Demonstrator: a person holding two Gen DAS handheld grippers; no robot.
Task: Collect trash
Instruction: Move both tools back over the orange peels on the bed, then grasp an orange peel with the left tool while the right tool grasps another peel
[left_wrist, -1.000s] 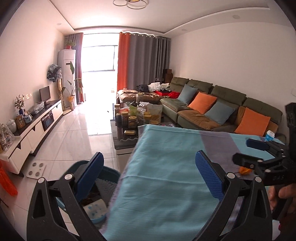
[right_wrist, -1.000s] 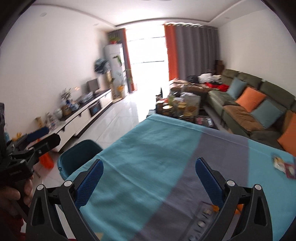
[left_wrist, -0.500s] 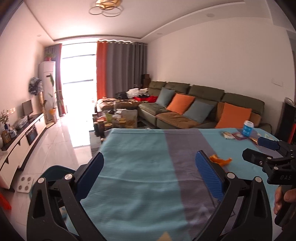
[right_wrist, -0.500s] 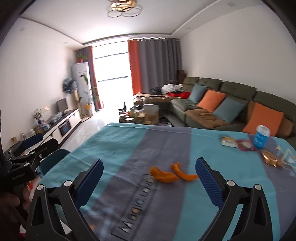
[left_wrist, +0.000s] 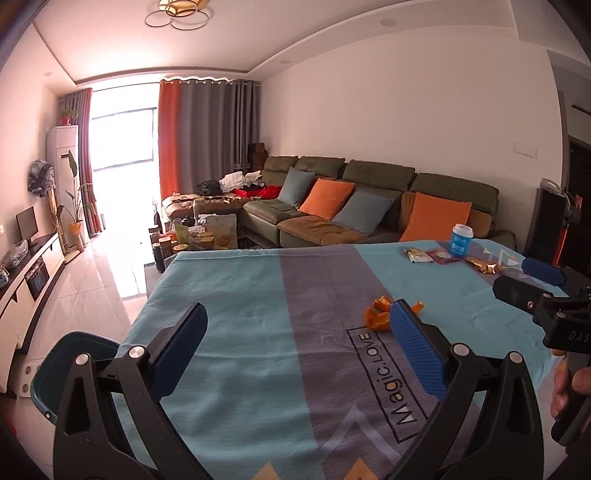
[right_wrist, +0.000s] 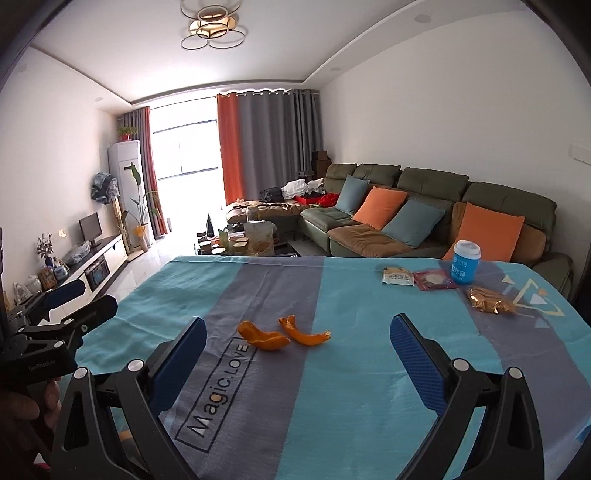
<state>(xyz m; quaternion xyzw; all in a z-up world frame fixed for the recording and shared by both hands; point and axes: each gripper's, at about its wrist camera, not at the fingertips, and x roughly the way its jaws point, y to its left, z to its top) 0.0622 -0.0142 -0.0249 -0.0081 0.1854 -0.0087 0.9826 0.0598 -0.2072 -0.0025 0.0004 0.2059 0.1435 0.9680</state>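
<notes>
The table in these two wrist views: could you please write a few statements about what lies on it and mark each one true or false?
1. Two pieces of orange peel lie on the tablecloth beside the words "Magic.LOVE". True.
2. The right gripper is shut on a piece of peel. False: its fingers stand wide apart with nothing between them.
3. The blue cup lies on its side. False: it stands upright, with its lid on top.
4. A red wrapper lies between a pale wrapper and the blue cup. True.
5. The left gripper is open and holds nothing. True.
6. The gold wrapper lies in the teal bin. False: it lies on the tablecloth.
</notes>
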